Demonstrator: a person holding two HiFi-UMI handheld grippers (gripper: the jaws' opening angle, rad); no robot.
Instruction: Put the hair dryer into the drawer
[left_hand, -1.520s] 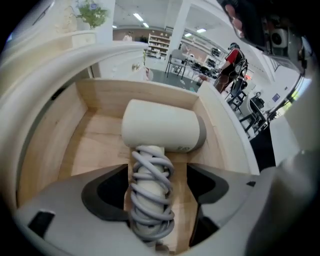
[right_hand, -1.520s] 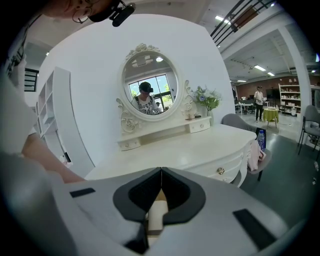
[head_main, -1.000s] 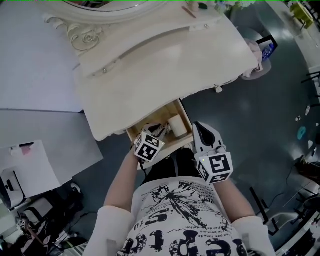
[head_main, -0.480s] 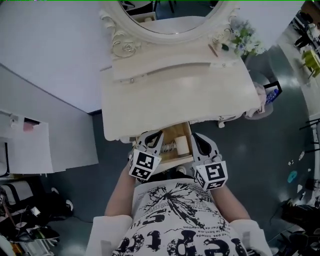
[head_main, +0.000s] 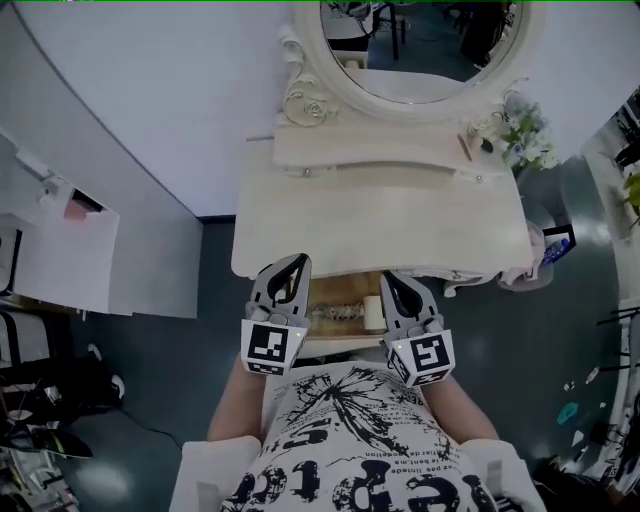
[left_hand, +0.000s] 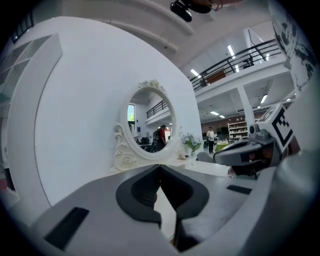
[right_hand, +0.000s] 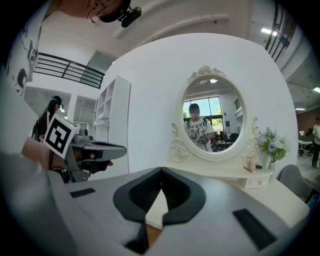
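Observation:
The dressing table's wooden drawer stands open under the table's front edge, between my two grippers. Inside it I see a pale cylinder and some small light things beside it; I cannot tell the hair dryer apart in there. My left gripper is held level over the drawer's left side, shut and empty, its tips meeting in the left gripper view. My right gripper is over the drawer's right side, also shut with nothing in it. Both point towards the mirror.
The cream dressing table carries an oval mirror, a low shelf with small drawers and flowers at the right. A white wall lies behind it, white furniture at the left, and a dark floor with a small bin at the right.
The left gripper has come up out of the drawer and both grippers have risen to table height and levelled out. The head view has tilted up to take in the mirror.

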